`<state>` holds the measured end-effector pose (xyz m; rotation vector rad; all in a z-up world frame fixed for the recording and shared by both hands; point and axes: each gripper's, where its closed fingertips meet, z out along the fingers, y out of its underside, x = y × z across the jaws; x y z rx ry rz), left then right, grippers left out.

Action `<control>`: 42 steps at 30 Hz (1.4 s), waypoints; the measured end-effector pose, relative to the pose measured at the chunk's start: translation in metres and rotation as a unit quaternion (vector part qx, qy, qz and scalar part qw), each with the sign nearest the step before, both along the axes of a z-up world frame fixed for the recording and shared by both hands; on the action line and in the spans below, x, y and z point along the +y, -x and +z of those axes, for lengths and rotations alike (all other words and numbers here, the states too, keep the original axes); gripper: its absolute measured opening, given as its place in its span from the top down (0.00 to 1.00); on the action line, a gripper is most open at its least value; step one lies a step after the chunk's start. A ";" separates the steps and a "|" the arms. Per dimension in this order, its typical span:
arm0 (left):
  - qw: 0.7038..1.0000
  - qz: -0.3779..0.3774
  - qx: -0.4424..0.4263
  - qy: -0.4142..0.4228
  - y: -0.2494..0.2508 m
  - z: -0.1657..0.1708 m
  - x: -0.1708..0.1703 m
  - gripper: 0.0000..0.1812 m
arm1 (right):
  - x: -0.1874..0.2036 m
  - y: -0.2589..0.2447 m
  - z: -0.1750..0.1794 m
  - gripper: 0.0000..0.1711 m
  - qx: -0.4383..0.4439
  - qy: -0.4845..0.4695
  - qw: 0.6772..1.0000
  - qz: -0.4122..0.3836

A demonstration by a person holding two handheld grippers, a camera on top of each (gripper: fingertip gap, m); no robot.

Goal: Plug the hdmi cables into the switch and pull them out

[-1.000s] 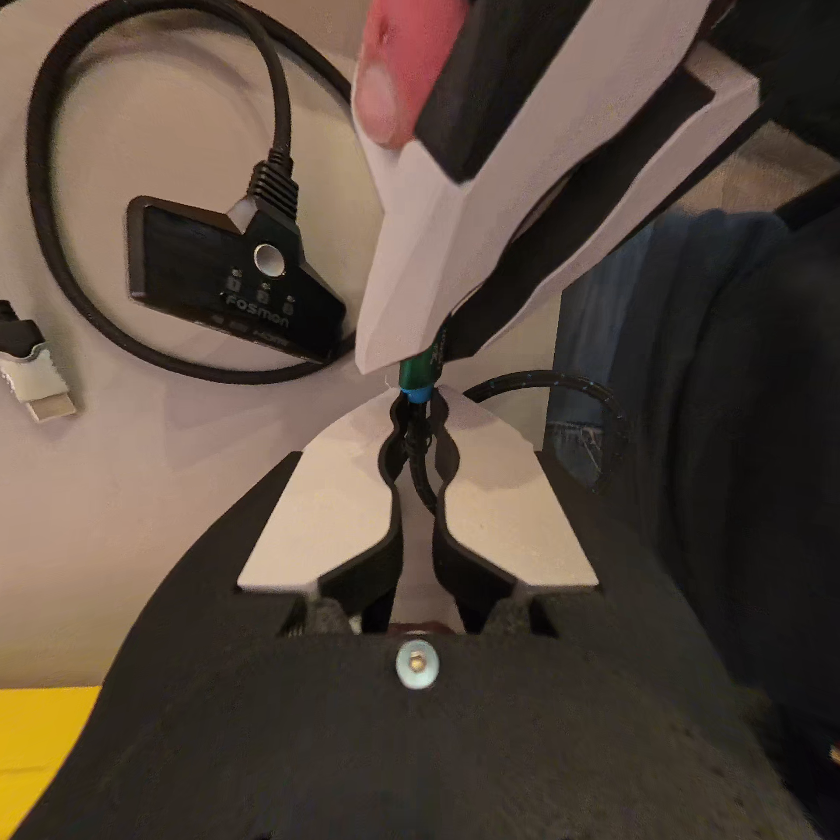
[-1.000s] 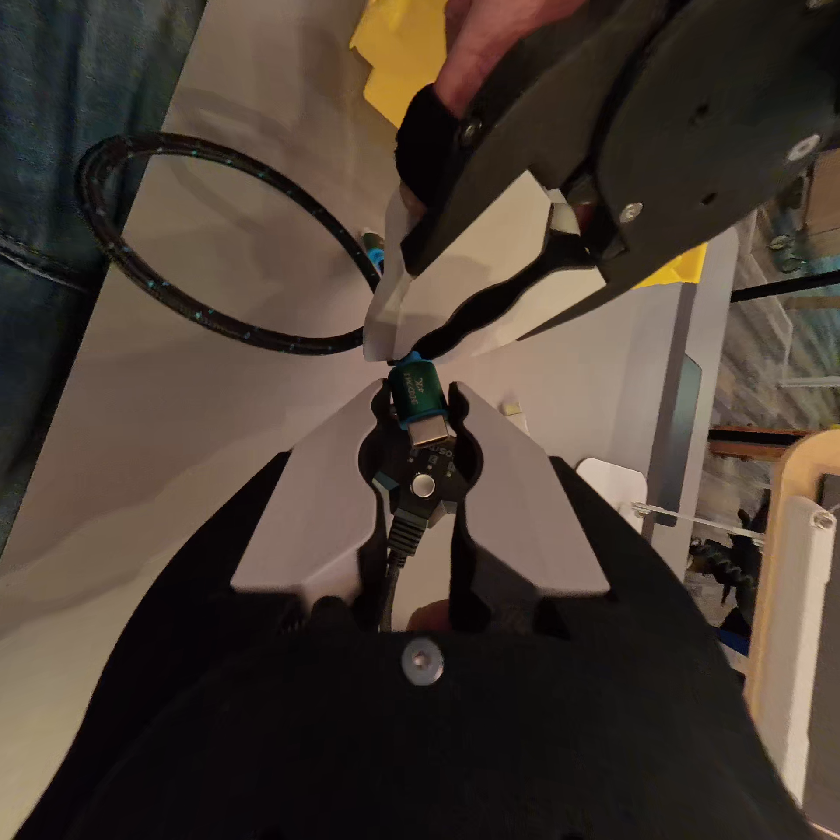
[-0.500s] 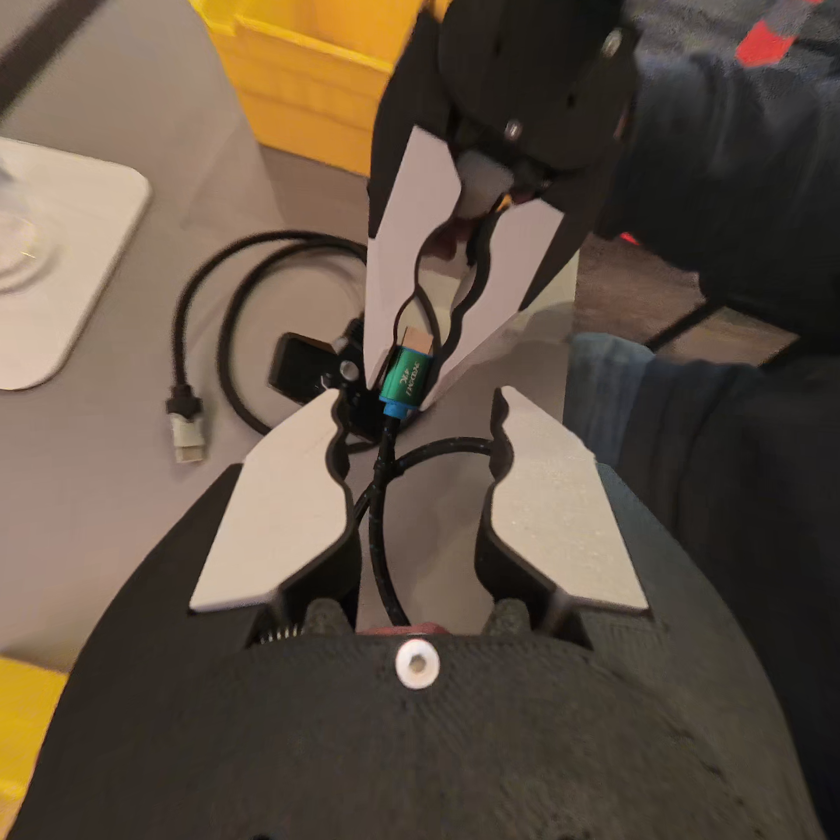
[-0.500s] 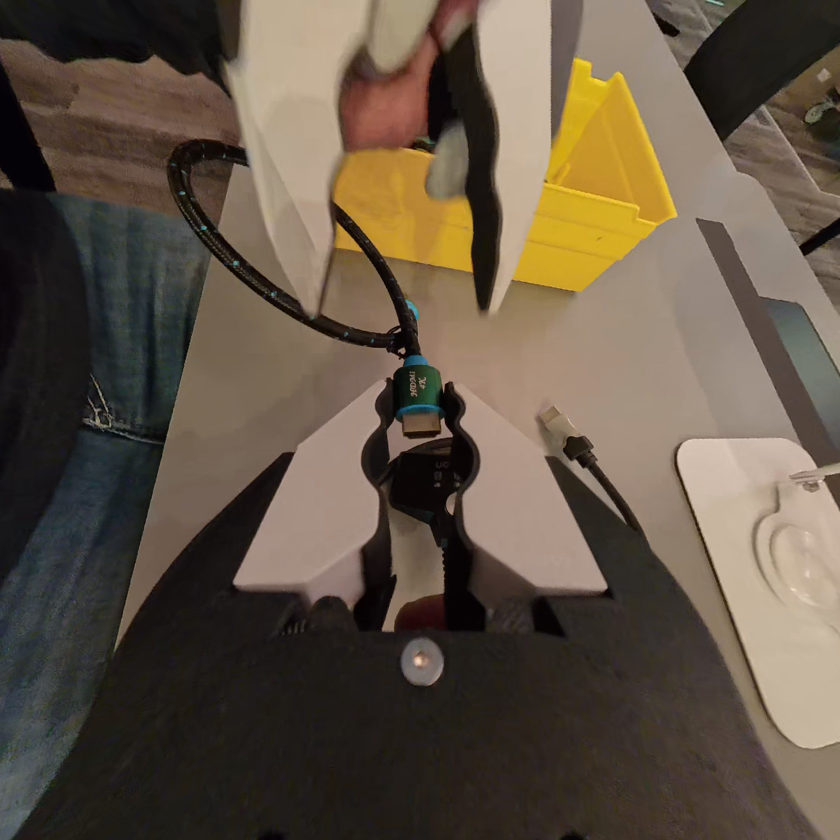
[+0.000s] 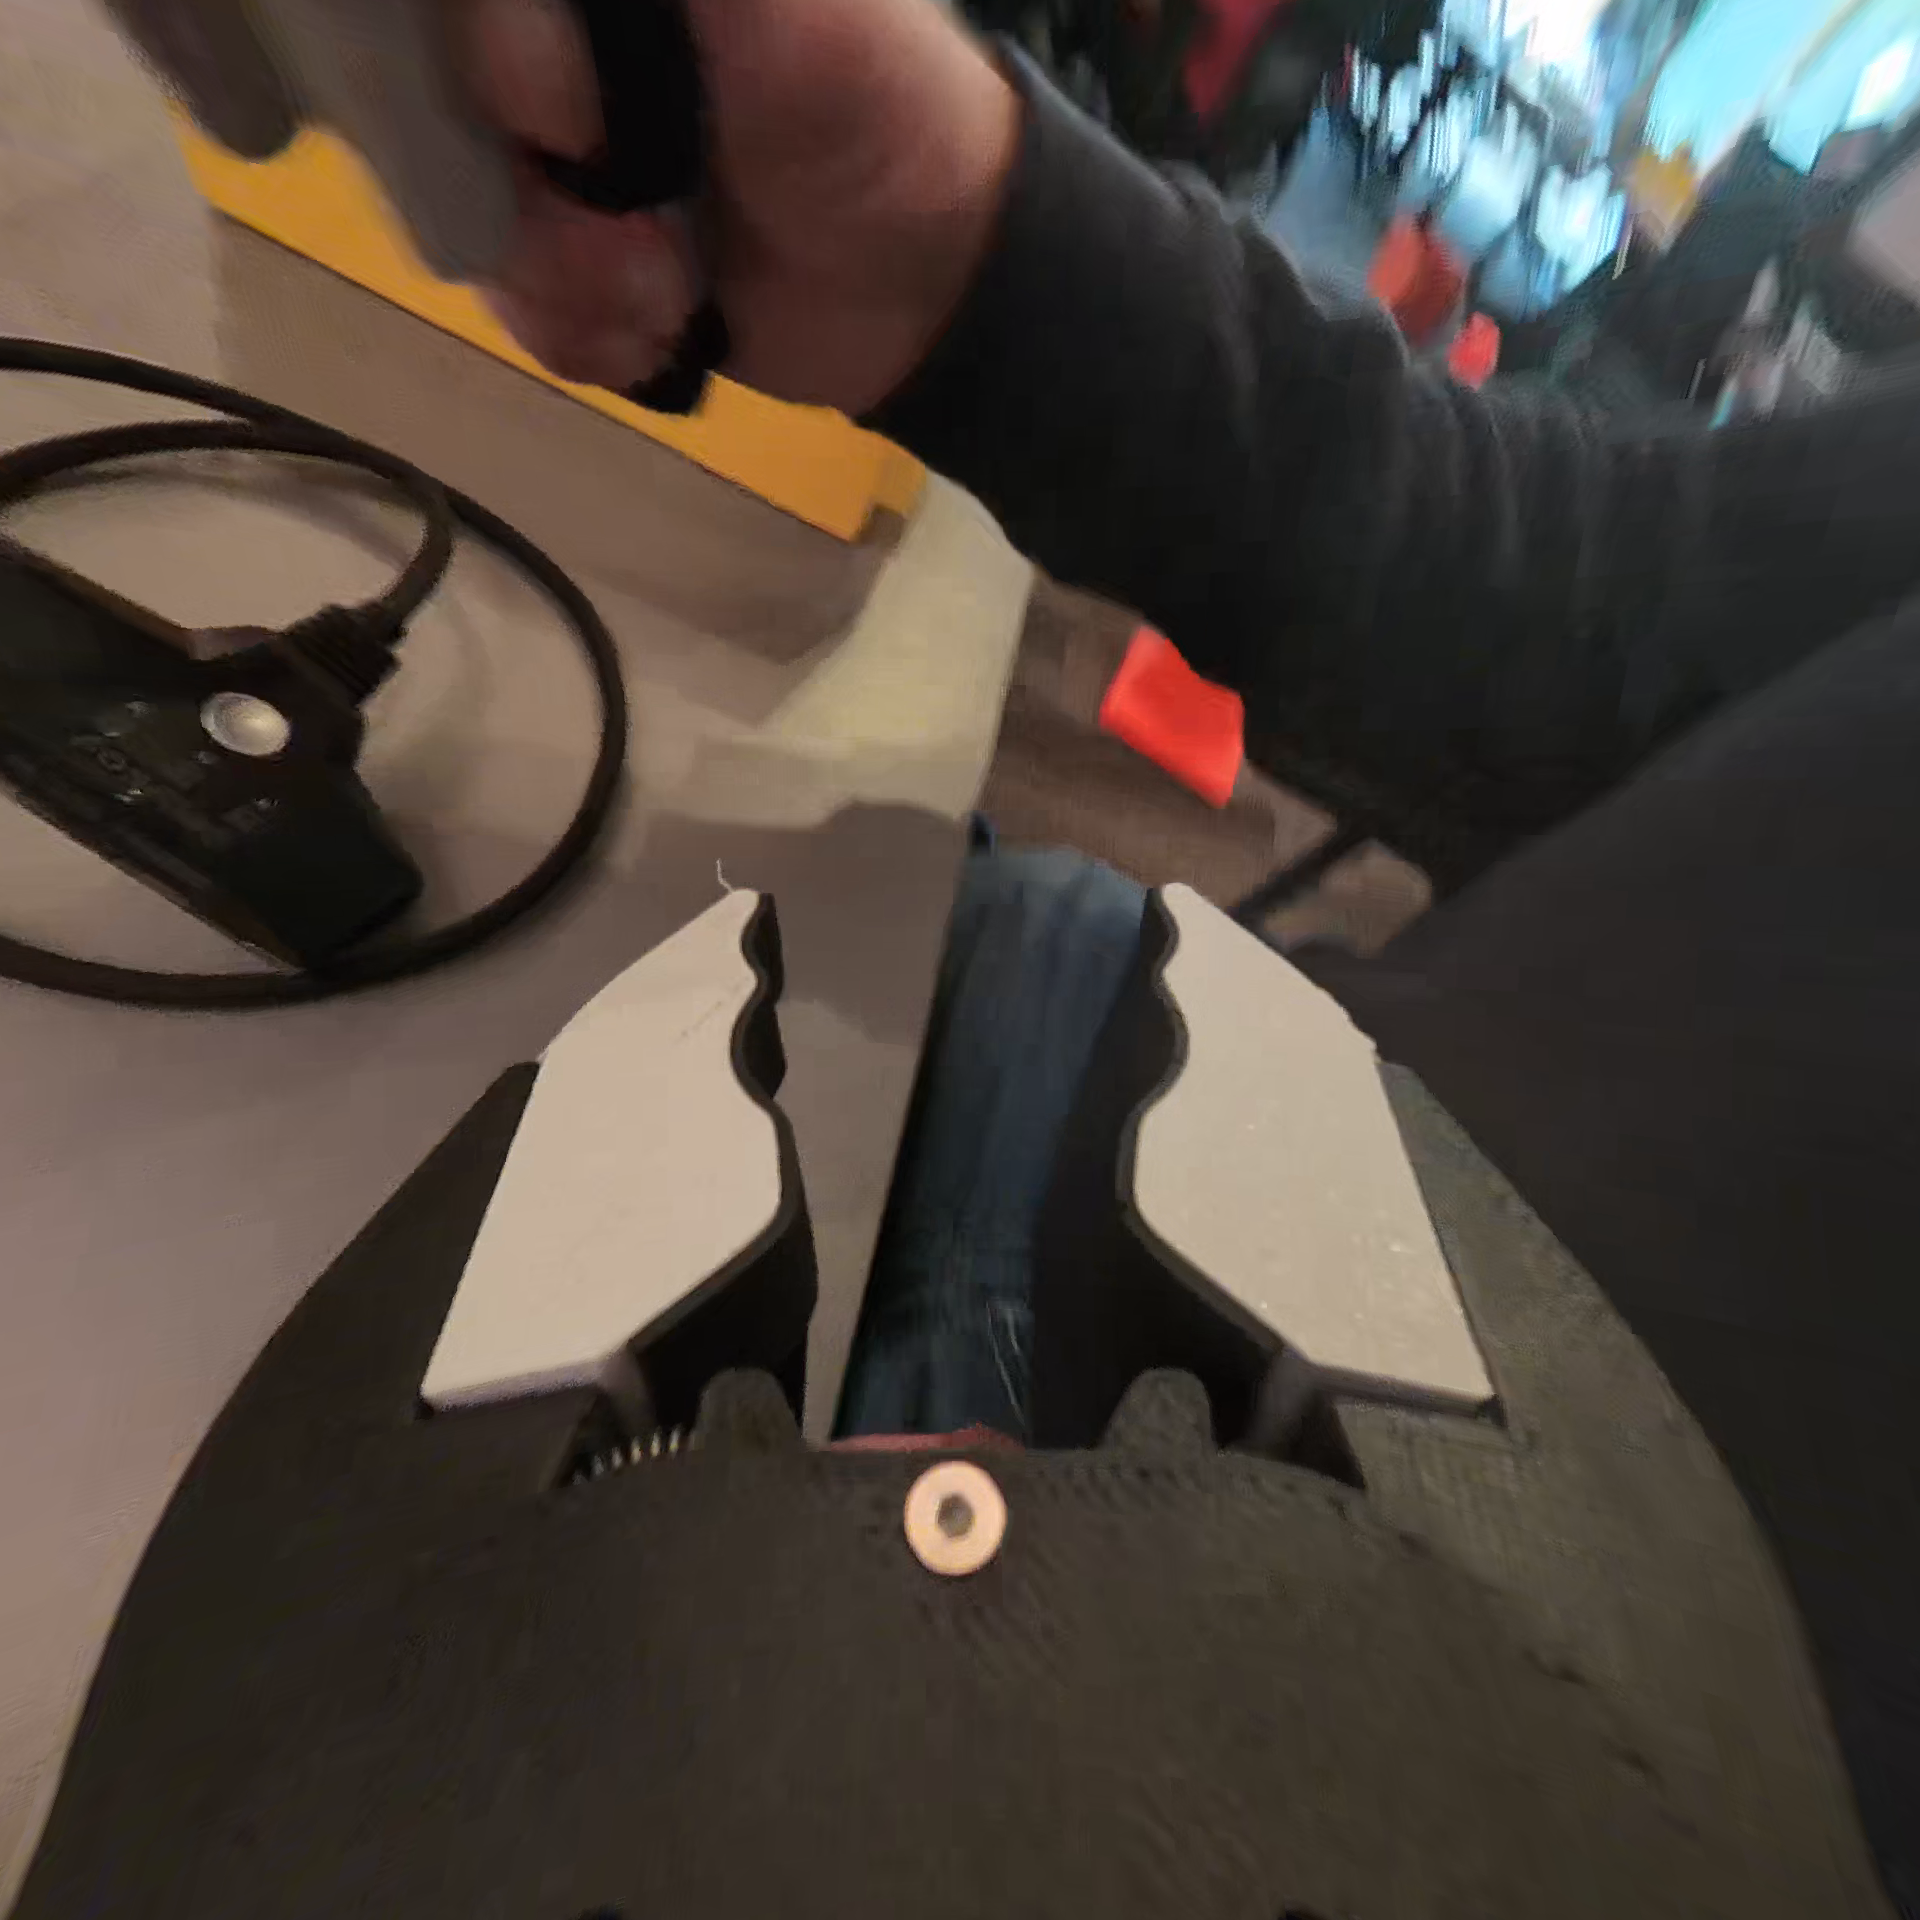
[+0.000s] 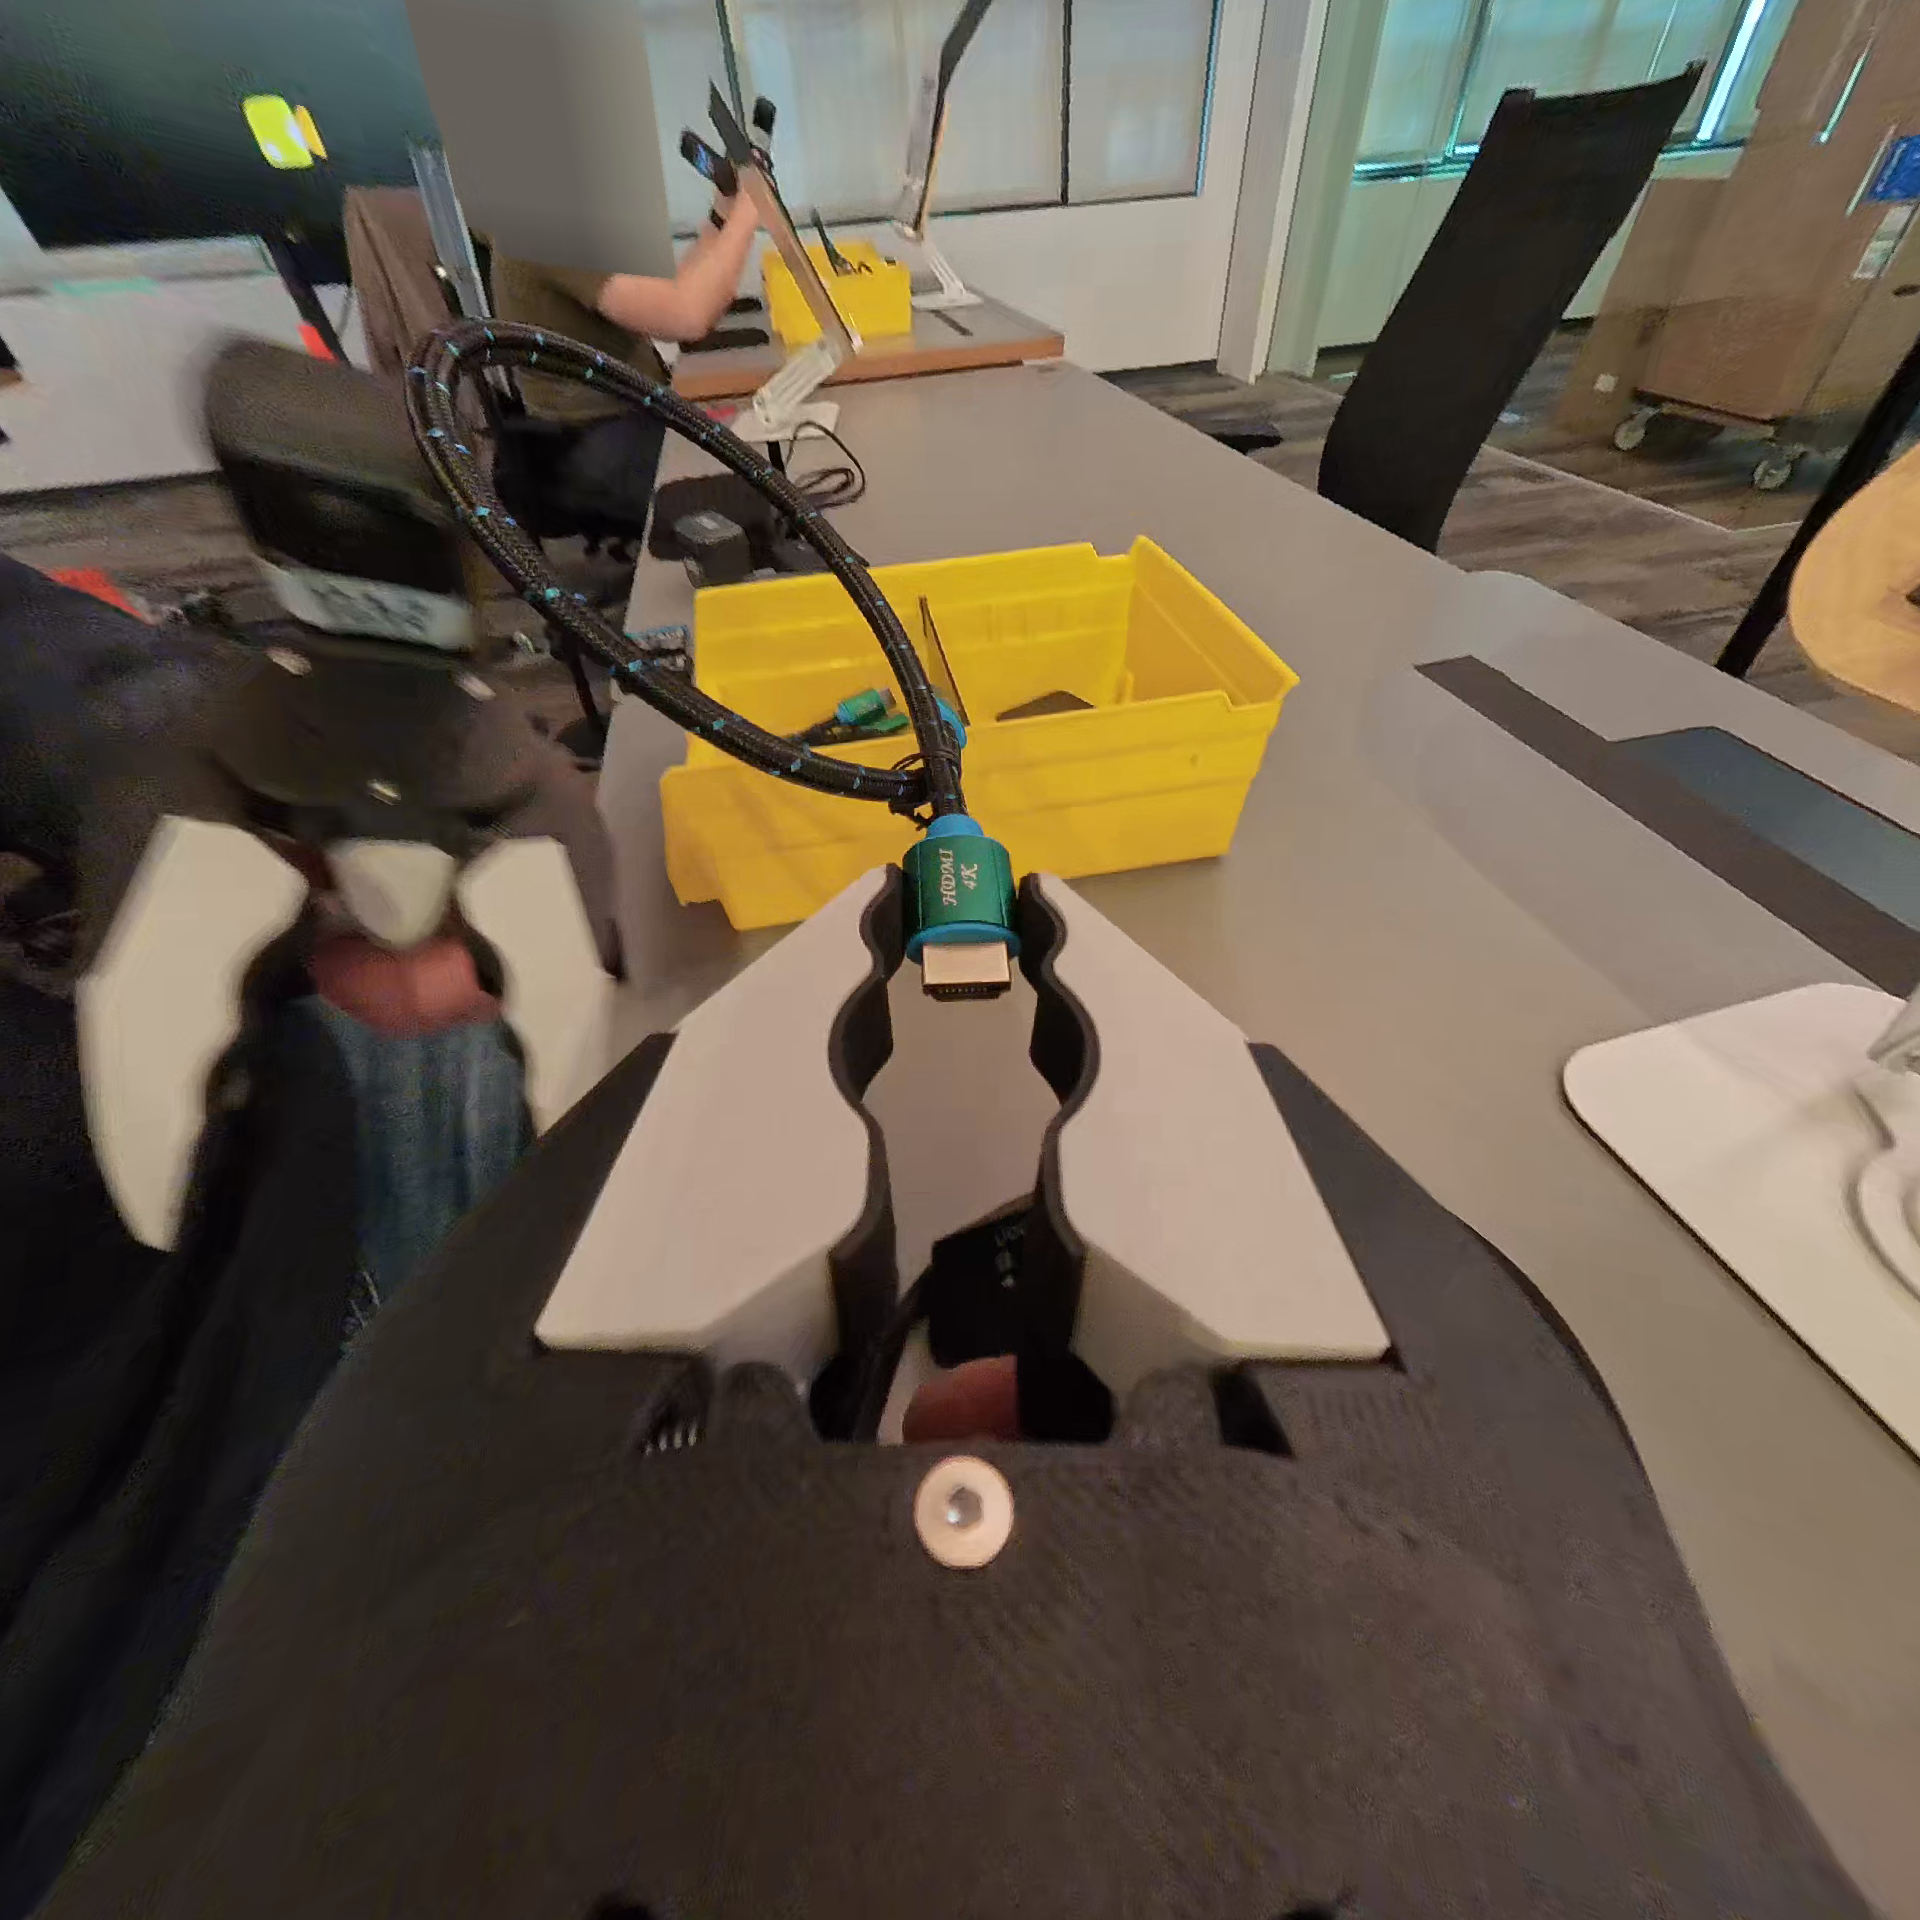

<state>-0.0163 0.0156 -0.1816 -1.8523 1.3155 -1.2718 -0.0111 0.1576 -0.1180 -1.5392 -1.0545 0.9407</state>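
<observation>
The right gripper (image 6: 958,909) clamps the green HDMI plug (image 6: 957,899) above the grey table (image 6: 1351,935), the left gripper (image 5: 956,914) hangs open and empty, and the black switch (image 5: 197,769) lies flat on the table.

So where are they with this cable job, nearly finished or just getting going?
Early, by the look of it. Done: the right gripper is shut on the green HDMI plug, lifted clear of the table, its braided cable looping above. In hand: bringing that plug to the switch, which lies on the table with nothing plugged into what shows. The left gripper is open and empty. Left: plugging in, then pulling out.
</observation>
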 end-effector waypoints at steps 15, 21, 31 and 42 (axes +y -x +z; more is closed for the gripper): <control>0.944 0.128 -0.297 -0.058 -0.015 0.092 0.097 0.61 | -0.033 0.013 0.026 0.89 0.074 0.101 0.986 0.107; 0.940 0.126 -0.300 -0.100 -0.013 0.098 0.102 0.78 | -0.036 0.010 0.031 0.89 0.078 0.119 0.983 0.118; 0.944 0.094 -0.304 -0.089 -0.018 0.107 0.098 0.56 | -0.046 0.008 0.024 0.89 0.046 0.155 0.976 0.145; 0.944 0.072 -0.305 -0.104 -0.013 0.109 0.095 0.77 | -0.047 0.009 0.023 0.89 0.017 0.141 0.980 0.139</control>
